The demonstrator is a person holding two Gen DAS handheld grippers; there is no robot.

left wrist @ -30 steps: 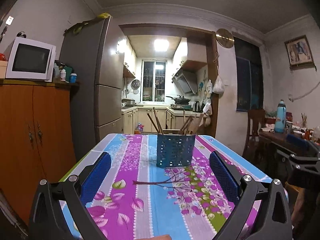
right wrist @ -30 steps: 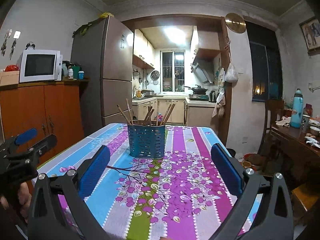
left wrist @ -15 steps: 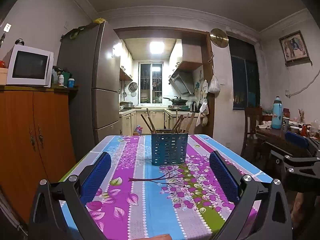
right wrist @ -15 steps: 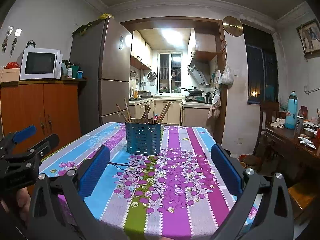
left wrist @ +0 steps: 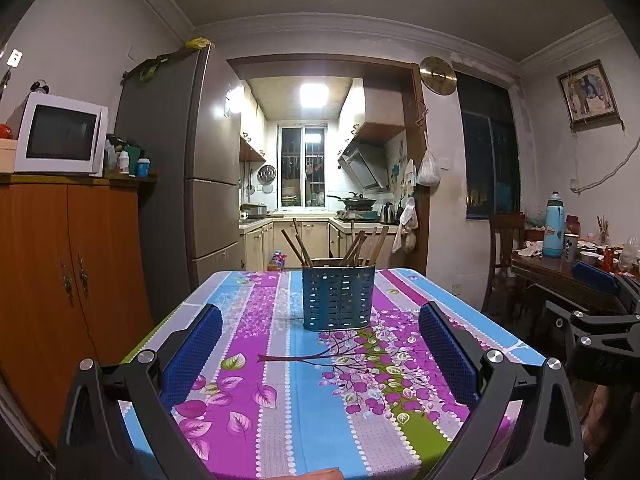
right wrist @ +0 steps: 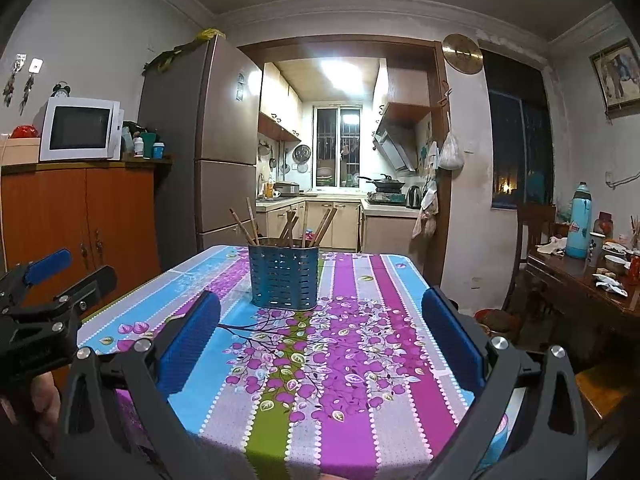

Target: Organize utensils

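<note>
A blue perforated utensil holder [left wrist: 338,298] [right wrist: 283,277] stands upright near the far end of the table. Several brown chopsticks [left wrist: 360,245] [right wrist: 291,225] lean out of its top. My left gripper [left wrist: 320,316] hovers open over the near end of the table, well short of the holder, with nothing between its blue pads. My right gripper [right wrist: 320,300] is open too, empty, at about the same distance. The right gripper's body shows at the right edge of the left wrist view, and the left gripper's at the left edge of the right wrist view.
The table wears a striped floral cloth [left wrist: 320,408] [right wrist: 360,360]. An orange cabinet [left wrist: 60,280] with a microwave [left wrist: 60,133] stands left, beside a grey fridge [left wrist: 200,184]. A dark wooden table [right wrist: 580,284] crowded with a bottle and cups sits right. A kitchen doorway lies beyond.
Both grippers have drawn back and tilted up a little, so the holder sits lower and slightly smaller in each view. Both stay open and empty.
</note>
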